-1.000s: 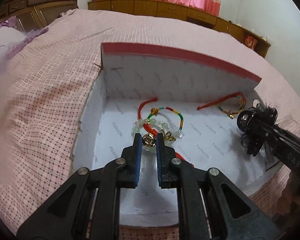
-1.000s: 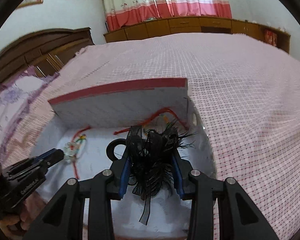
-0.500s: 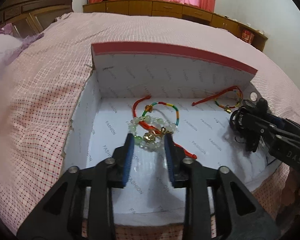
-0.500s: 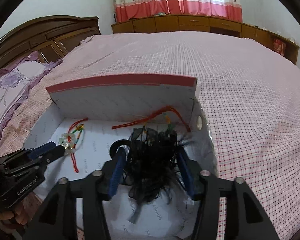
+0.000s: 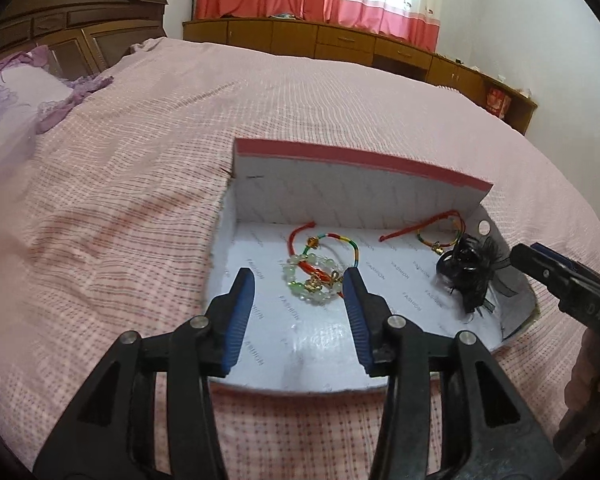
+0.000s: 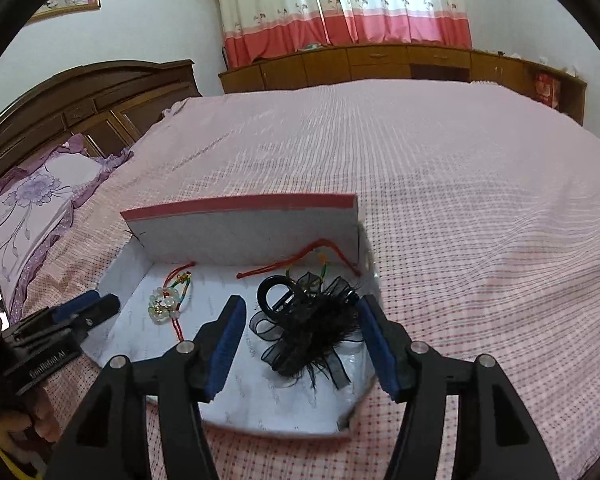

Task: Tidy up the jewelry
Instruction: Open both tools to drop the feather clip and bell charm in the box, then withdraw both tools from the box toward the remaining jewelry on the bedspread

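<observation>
The left gripper (image 5: pixel 298 276) is seen spread apart, its jaws just opened, above the beaded bracelet (image 5: pixel 310 276) lying mid-frame in the white box (image 5: pixel 260 364). The right gripper (image 6: pixel 300 312) (likewise parted) frames the black feathered hair clip (image 6: pixel 308 328), unpinched, lower centre.

Pink checked bedspread (image 5: pixel 300 128), wooden headboard (image 6: pixel 100 96), curtained window (image 6: pixel 340 0), white walls
</observation>
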